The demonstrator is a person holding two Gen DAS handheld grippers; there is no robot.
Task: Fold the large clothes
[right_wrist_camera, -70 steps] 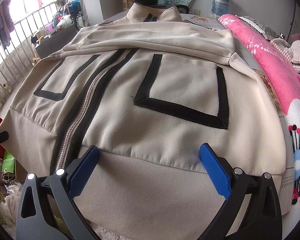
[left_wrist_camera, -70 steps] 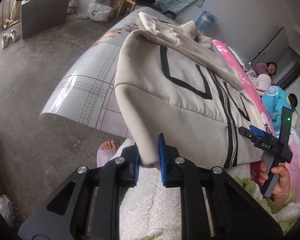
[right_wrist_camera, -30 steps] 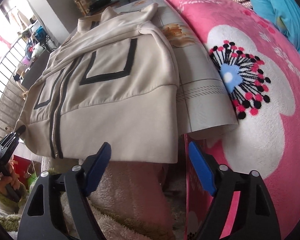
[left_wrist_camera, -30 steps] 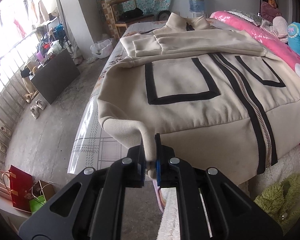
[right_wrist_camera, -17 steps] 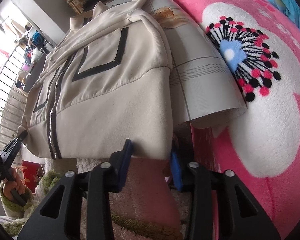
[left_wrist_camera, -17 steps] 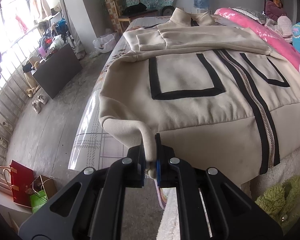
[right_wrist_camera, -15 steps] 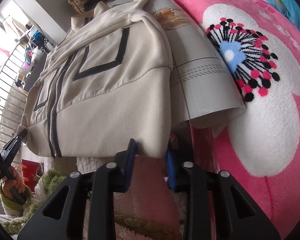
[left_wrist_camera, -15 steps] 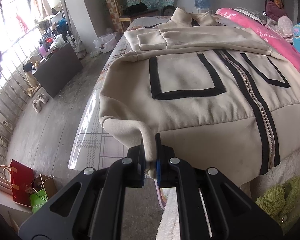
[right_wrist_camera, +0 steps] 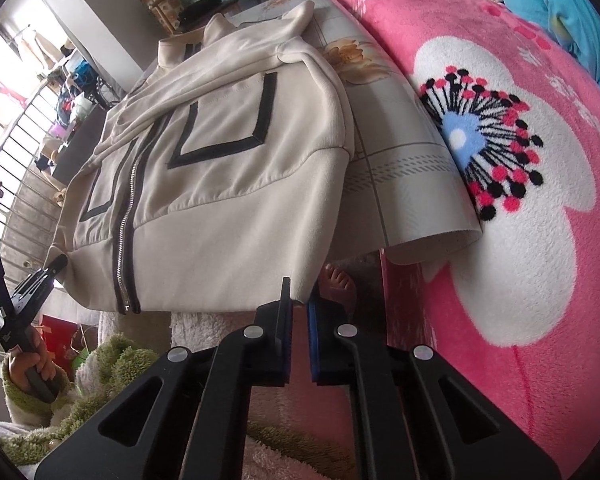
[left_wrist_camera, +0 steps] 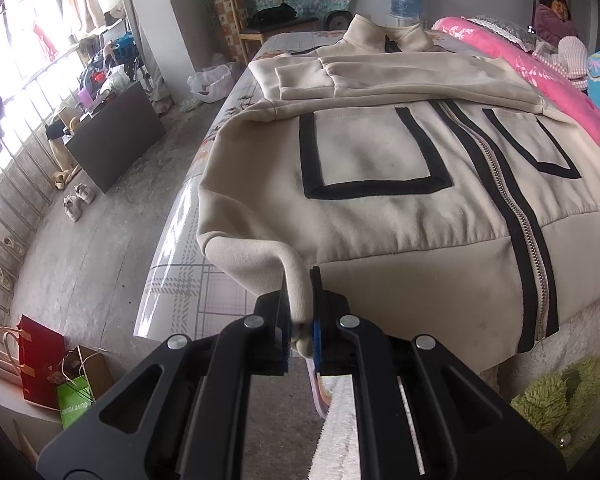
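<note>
Right gripper point(right_wrist_camera: 299, 300), wide open a second ago, is now clamped on the jacket's point(right_wrist_camera: 220, 184) near hem corner. Left gripper point(left_wrist_camera: 300, 300) stays pinched on the opposite hem corner. Jacket lies zipped, front up, on the table point(left_wrist_camera: 188, 280). Pink blanket point(right_wrist_camera: 520, 184) lies alongside; green bag point(left_wrist_camera: 74, 398) on floor, lettering unreadable.

Bare floor point(left_wrist_camera: 100, 248) lies open left of the bench point(left_wrist_camera: 188, 280); the pink blanket point(right_wrist_camera: 520, 240) crowds its right edge, beside the jacket point(right_wrist_camera: 228, 200).
</note>
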